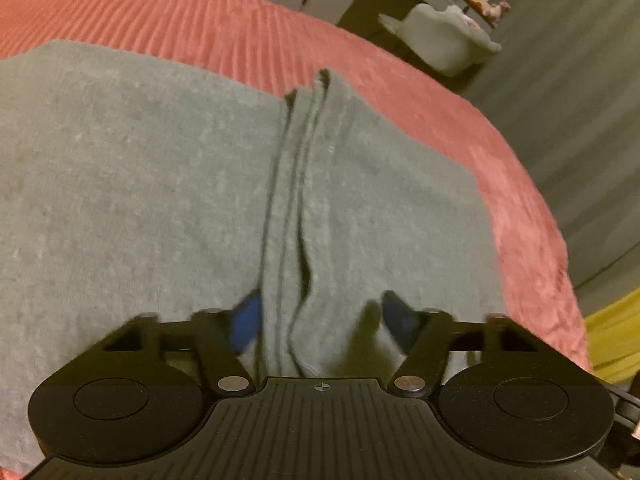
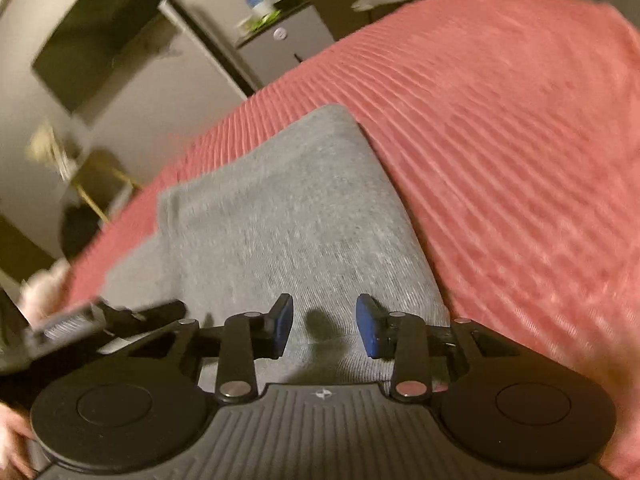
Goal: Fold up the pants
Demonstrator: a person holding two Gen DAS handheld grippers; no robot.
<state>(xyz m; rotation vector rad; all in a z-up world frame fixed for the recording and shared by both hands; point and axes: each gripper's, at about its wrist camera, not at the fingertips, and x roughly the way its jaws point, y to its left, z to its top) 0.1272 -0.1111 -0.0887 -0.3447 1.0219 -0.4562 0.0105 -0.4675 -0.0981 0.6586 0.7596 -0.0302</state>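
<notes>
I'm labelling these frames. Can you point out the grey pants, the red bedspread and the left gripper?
grey pants (image 1: pixel 140 184): left wrist view, flat top layer.
red bedspread (image 2: pixel 500 128): right wrist view, bare ribbed surface.
left gripper (image 1: pixel 322 320): left wrist view, midway between the fingertips.

Dim, warm indoor light is tinting both views orange-brown and leaving the far room murky. Fisheye distortion is bowing the red bedspread (image 1: pixel 248 36) into a dome, and straight lines beyond its edge are curving hard toward the corners. On the gray pants (image 1: pixel 132 200), grain is showing as pale mottling. Near the left gripper (image 1: pixel 322 320), its blue pads (image 1: pixel 246 326) are smearing with motion blur, and a soft dark shadow is falling on the cloth beside the right-hand one. In the right wrist view, shadows are pooling between the right gripper (image 2: pixel 324 326) fingers, while everything left of the bedspread is streaking badly.
</notes>
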